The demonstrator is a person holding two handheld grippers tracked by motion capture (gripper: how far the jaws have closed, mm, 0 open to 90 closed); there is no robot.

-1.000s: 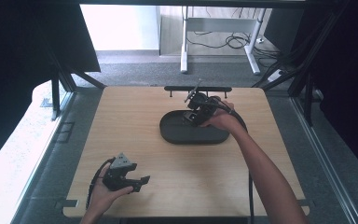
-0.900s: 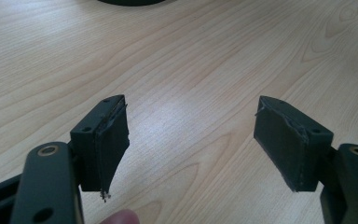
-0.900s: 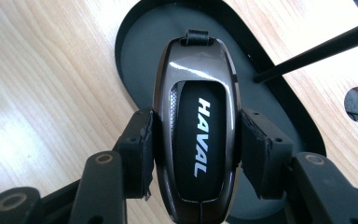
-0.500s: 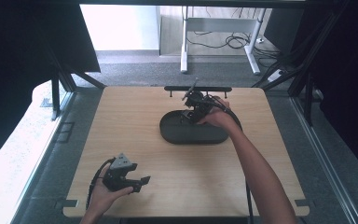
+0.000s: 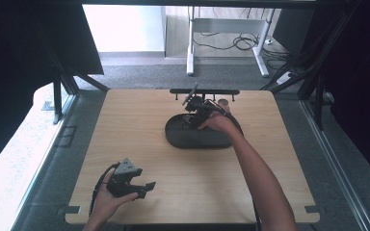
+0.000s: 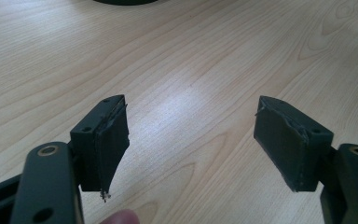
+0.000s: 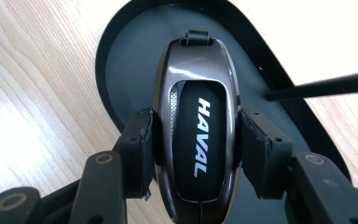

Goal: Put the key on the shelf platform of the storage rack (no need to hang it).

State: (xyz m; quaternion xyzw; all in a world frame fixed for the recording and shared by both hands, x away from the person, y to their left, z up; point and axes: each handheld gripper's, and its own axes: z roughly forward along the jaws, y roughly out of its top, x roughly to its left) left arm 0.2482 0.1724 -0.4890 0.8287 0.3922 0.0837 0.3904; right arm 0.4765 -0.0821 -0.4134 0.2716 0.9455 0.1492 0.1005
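Observation:
A dark grey car key fob (image 7: 196, 126) marked HAVAL, with a small strap loop at its far end, sits between the jaws of my right gripper (image 7: 196, 140), which is shut on its two long sides. It hangs over a black oval tray (image 7: 130, 70); whether it touches the tray's floor I cannot tell. In the high view the right gripper (image 5: 196, 111) is over the left end of the tray (image 5: 197, 137) at mid table. My left gripper (image 5: 142, 187) rests near the front left of the table, jaws wide open (image 6: 191, 140) over bare wood.
A black bar with pegs (image 5: 204, 91) lies along the table's far edge, just behind the tray. The wooden table top (image 5: 139, 130) spreads wide between the two grippers. A thin black rod (image 7: 321, 84) crosses the right gripper view at the right.
The right gripper has shifted slightly over the tray's left end. The left gripper has stayed put.

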